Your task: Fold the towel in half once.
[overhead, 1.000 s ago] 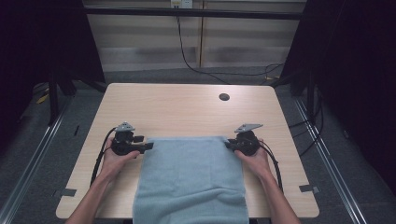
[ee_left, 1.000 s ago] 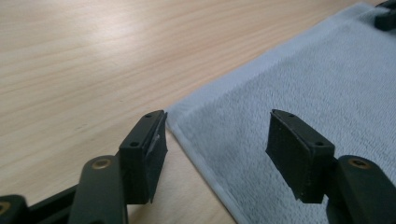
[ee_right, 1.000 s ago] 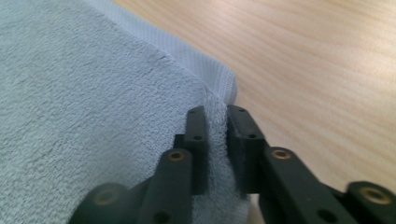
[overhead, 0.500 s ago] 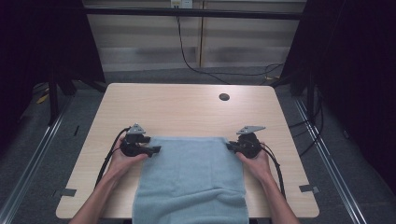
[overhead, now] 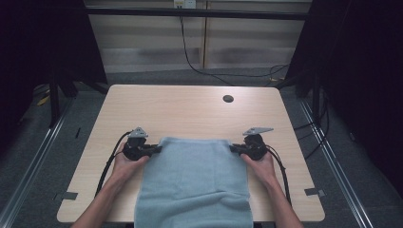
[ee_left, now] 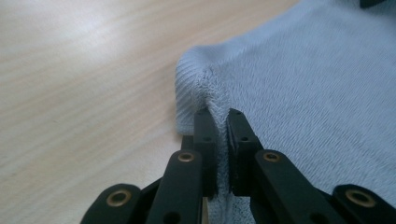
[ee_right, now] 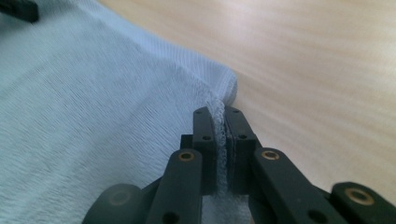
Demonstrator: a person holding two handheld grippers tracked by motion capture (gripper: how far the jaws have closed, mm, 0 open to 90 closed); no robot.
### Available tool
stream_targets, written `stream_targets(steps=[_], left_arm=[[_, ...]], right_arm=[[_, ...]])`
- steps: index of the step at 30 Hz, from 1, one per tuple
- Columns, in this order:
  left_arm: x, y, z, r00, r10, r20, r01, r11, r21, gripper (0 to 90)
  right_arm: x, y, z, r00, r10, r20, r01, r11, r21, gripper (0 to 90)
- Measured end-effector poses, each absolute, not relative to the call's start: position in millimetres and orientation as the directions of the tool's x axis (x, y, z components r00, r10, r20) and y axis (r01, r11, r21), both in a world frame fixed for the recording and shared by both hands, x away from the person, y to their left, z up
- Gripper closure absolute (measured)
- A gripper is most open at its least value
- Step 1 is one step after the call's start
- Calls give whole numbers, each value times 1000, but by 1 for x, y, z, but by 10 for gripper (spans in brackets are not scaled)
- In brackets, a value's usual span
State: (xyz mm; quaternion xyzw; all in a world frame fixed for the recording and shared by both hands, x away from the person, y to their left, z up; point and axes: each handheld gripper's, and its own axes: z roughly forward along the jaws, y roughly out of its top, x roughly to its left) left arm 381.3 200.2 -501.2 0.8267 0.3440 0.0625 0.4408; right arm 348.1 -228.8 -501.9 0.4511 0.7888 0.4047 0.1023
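Light-blue towel [overhead: 195, 180] is spread flat on the bench [overhead: 190, 111], its near edge hanging over the front. Far-left corner is clamped by left gripper [ee_left: 221, 128], far-right corner by right gripper [ee_right: 220, 123], jaws pinched on fabric.

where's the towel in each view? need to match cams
High view: towel at bottom centre, draped over the table's near edge.
Left gripper view: right half, corner pinched in the left gripper.
Right gripper view: left half, corner pinched in the right gripper.
Shared landmark: the wood table.
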Motion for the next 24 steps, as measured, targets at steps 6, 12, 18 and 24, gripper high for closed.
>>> stream_targets(steps=[6, 12, 18, 24], left_arm=[[388, 205, -472, 750, 614, -246, 498, -279, 821, 847], [405, 201, -430, 744, 637, -201, 449, -254, 857, 845], [421, 193, -398, 746, 643, -174, 412, -240, 879, 844], [434, 196, -374, 743, 647, -173, 384, -201, 901, 844]], right_arm=[[354, -239, -467, -572, 783, 245, 576, 171, 799, 854], [371, -238, -422, -587, 781, 211, 516, 160, 842, 854], [394, -236, -385, -591, 787, 179, 485, 169, 858, 854], [408, -239, -350, -573, 807, 144, 448, 161, 880, 854]])
